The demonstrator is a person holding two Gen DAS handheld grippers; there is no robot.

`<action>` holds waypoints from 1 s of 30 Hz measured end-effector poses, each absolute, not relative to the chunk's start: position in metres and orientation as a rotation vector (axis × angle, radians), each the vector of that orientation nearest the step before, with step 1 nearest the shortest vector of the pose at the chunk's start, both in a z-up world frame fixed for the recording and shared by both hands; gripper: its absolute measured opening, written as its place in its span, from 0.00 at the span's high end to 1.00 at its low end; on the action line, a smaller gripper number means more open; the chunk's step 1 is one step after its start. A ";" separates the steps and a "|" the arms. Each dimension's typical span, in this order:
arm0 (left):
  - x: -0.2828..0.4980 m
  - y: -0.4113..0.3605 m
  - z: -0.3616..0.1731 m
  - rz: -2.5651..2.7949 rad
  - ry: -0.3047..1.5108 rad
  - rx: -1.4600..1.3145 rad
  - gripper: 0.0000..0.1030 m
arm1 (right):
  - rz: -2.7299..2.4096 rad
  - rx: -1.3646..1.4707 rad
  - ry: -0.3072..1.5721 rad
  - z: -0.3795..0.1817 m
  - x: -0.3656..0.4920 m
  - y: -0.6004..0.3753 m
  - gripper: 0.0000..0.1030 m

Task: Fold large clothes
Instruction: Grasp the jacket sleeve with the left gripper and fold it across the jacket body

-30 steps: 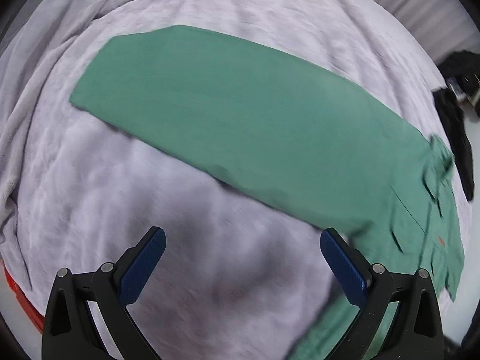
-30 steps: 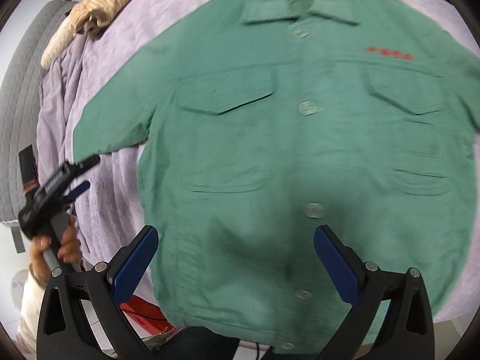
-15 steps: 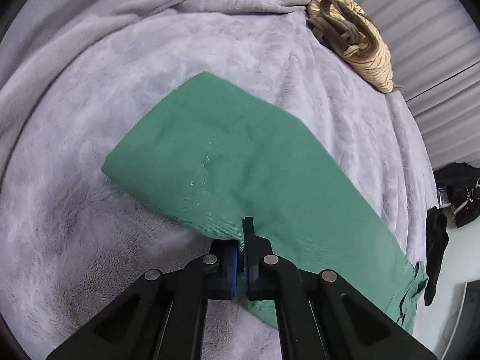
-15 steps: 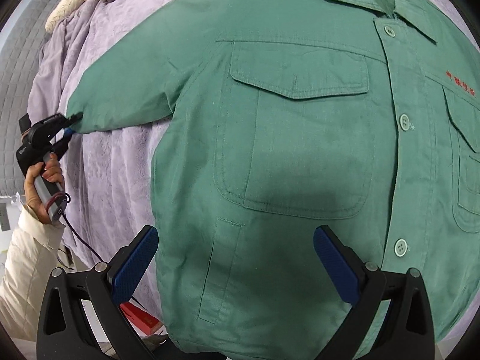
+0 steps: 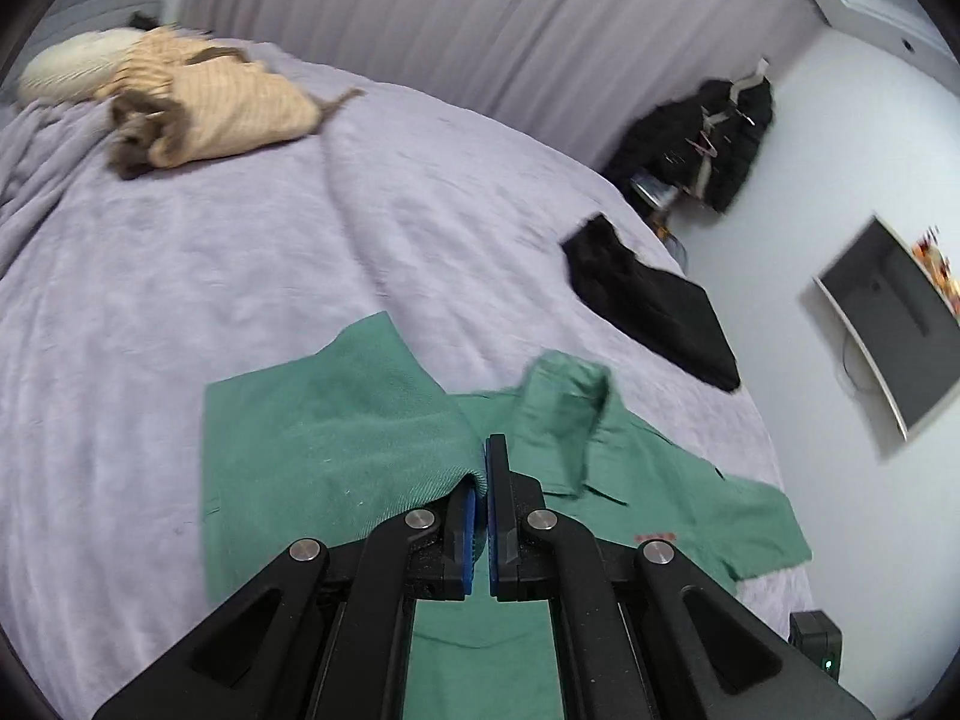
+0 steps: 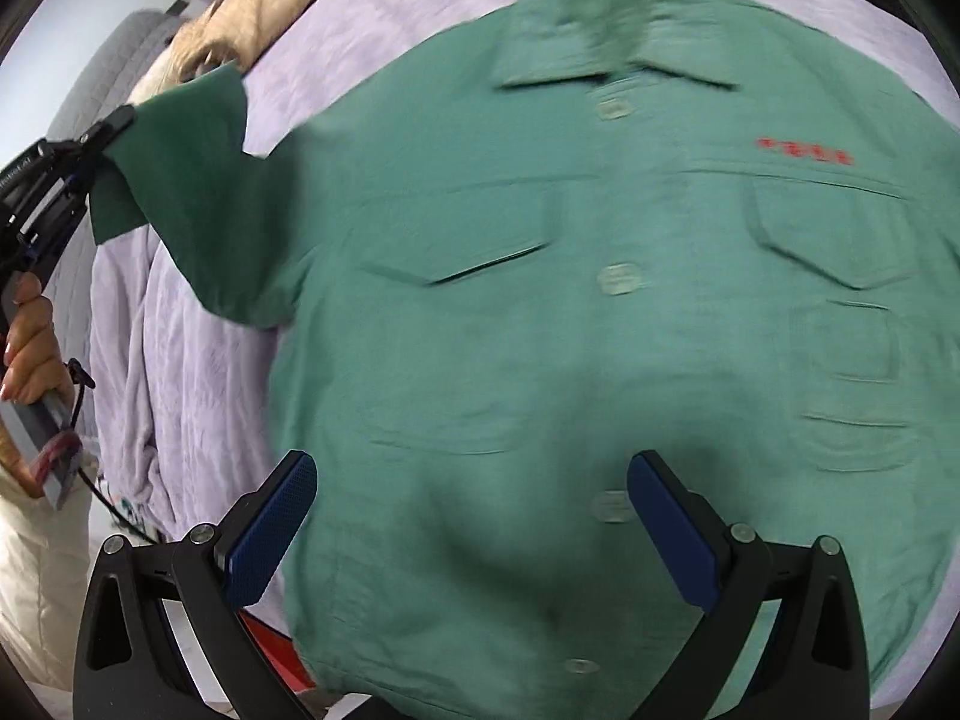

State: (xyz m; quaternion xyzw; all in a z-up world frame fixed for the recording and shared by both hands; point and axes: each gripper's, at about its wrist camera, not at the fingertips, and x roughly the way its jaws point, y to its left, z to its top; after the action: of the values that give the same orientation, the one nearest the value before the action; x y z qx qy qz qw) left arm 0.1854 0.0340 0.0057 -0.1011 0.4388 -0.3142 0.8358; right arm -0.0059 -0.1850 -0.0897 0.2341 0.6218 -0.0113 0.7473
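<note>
So the big green button-front work shirt [image 6: 600,330] is lying face up, spread out on the lilac fleece bedspread [image 5: 180,252]. Folding has barely started: the left gripper [image 5: 483,480] is clamped on the cuff of the green sleeve [image 6: 180,180] and has it lifted off the bed. The right gripper [image 6: 468,516] hangs over the hem, jaws wide, holding nothing. It's blurry, but the body looks totally unfolded, so both sleeves and the body folds are left.
</note>
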 end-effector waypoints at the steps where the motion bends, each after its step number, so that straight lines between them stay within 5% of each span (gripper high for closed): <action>1: 0.179 0.003 0.003 -0.691 0.935 -0.166 0.97 | -0.049 0.526 1.350 -0.088 -0.012 -0.201 0.00; 8: 0.119 -0.149 -0.096 -0.709 1.097 0.228 0.96 | -0.255 0.611 1.335 -0.107 -0.065 -0.305 0.00; 10: 0.109 -0.161 -0.120 -0.708 1.137 0.284 0.86 | -0.301 0.644 1.344 -0.118 -0.079 -0.323 0.00; 11: 0.099 -0.160 -0.128 -0.714 1.151 0.297 0.59 | -0.316 0.660 1.347 -0.121 -0.083 -0.329 0.00; 12: 0.095 -0.161 -0.130 -0.720 1.156 0.305 0.22 | -0.327 0.671 1.348 -0.124 -0.087 -0.335 0.00; 14: 0.085 -0.160 -0.125 -0.685 1.115 0.361 0.00 | -0.346 0.668 1.344 -0.126 -0.090 -0.340 0.00; 22: 0.074 -0.064 -0.091 -0.535 1.059 0.378 0.00 | -0.292 0.473 1.262 -0.102 -0.035 -0.319 0.00; 30: 0.101 0.040 -0.153 -0.169 1.158 0.389 0.00 | -0.008 0.028 1.185 -0.113 0.088 -0.194 0.00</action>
State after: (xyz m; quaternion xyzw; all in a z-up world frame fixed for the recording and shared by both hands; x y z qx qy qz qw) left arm 0.1011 0.0403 -0.1529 0.1825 0.5430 -0.0795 0.8158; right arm 0.0882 -0.1942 -0.1132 0.0130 0.5585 -0.0037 0.8294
